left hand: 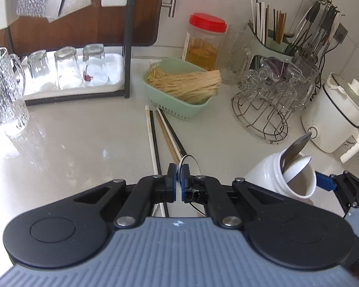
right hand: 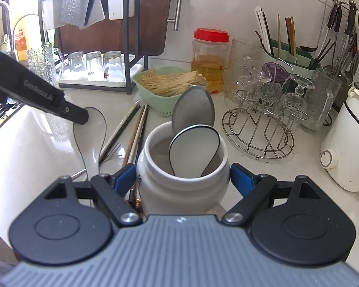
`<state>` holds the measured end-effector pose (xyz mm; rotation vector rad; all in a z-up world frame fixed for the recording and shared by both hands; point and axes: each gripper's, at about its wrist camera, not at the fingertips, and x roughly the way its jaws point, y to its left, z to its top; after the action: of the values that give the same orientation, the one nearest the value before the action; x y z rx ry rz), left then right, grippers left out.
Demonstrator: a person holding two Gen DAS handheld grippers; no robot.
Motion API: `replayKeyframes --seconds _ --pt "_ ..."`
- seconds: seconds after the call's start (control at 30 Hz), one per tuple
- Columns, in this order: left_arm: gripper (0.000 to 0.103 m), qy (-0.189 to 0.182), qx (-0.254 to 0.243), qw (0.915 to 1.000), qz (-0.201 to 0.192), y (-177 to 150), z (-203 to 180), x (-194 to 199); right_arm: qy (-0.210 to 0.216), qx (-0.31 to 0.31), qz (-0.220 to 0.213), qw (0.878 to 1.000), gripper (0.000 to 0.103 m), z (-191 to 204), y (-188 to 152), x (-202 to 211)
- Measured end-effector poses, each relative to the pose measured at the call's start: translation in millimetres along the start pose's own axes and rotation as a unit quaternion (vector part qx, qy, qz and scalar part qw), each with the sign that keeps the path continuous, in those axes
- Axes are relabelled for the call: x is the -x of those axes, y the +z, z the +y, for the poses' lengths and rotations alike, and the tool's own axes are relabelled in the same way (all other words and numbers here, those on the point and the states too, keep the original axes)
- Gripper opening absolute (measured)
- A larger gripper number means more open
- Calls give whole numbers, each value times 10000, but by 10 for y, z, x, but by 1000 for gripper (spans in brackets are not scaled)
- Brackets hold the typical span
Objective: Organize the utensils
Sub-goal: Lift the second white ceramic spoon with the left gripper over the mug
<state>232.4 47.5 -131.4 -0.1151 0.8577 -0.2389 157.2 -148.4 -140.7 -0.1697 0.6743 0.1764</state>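
The left gripper was pinched nearly shut on the rim of a white ceramic spoon edged in black, the spoon hanging bowl-up from the pads with its handle slanting down toward the countertop. The right gripper stood wide with its blue fingers against either side of a white ceramic jar, which already held a metal spoon and a second white spoon and seemed tipped toward the left hand. Several chopsticks lay loose on the countertop between the two grippers, near a green basket. The step in hand looked to be dropping the held spoon into the jar. Doing it well probably meant keeping the jar steady, bringing the handle over the free part of the mouth, clear of the two spoons already inside, and opening the pads only once the handle was well down, since the thin rim grip could let the spoon swing or slip
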Motion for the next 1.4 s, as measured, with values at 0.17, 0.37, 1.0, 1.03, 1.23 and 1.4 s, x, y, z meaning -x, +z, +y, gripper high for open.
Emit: replayKeyframes --seconds 0.17,0.37,1.0,1.03,1.23,1.4 --pt "4 -37 36 9998 -205 124 11 100 -35 -31 -18 10000 88 15 -11 -3" --pt "4 -145 -49 9983 -558 330 -28 291 -50 -24 -45 10000 88 19 -25 6" --pt "4 -363 -741 9895 -1187 672 -632 406 29 34 -115 9999 88 27 -22 1" --pt "4 -376 -764 9892 -1192 662 -652 397 35 37 -120 9999 88 26 -23 0" --pt "4 -318 -1150 9838 -1336 572 -813 388 75 72 -152 9998 88 19 -25 -8" --pt "4 -255 -1526 9764 -1508 468 -933 423 114 105 -183 9997 88 11 -29 -14"
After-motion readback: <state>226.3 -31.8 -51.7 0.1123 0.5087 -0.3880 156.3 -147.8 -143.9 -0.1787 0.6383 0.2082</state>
